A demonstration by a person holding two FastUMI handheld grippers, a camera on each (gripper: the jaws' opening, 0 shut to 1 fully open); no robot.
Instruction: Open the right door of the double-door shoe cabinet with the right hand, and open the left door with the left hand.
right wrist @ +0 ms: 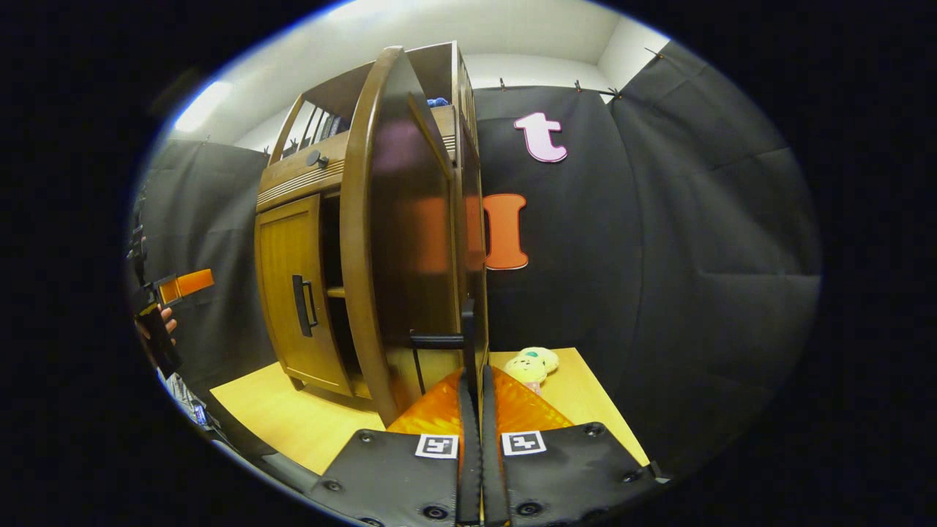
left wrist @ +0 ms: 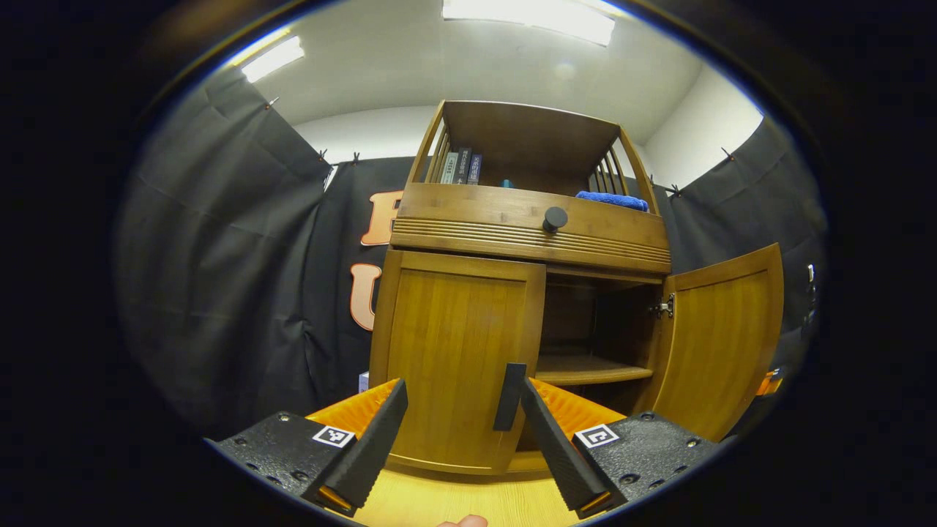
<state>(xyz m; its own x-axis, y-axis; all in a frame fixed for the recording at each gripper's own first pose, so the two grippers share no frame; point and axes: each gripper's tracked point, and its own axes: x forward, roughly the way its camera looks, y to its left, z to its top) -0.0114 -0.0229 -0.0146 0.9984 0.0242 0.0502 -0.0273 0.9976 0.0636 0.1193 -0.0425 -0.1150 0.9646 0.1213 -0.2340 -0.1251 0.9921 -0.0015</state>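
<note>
Left hand-held gripper [left wrist: 454,410] wide open at frame bottom before shut left door [left wrist: 457,359], right hand-held gripper [right wrist: 474,380] clamped on open right door's handle [right wrist: 446,340].

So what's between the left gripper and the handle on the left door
Nothing. In the left gripper view, the left gripper is open before the shut left door, and the handle stands just inside its right finger, with bare door between.

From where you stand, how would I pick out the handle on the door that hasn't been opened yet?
Find the wooden shoe cabinet with books on top. Its left door is shut, and the handle is the dark upright bar by that door's inner edge. The only other dark fitting facing you is a round knob on the drawer above.
</note>
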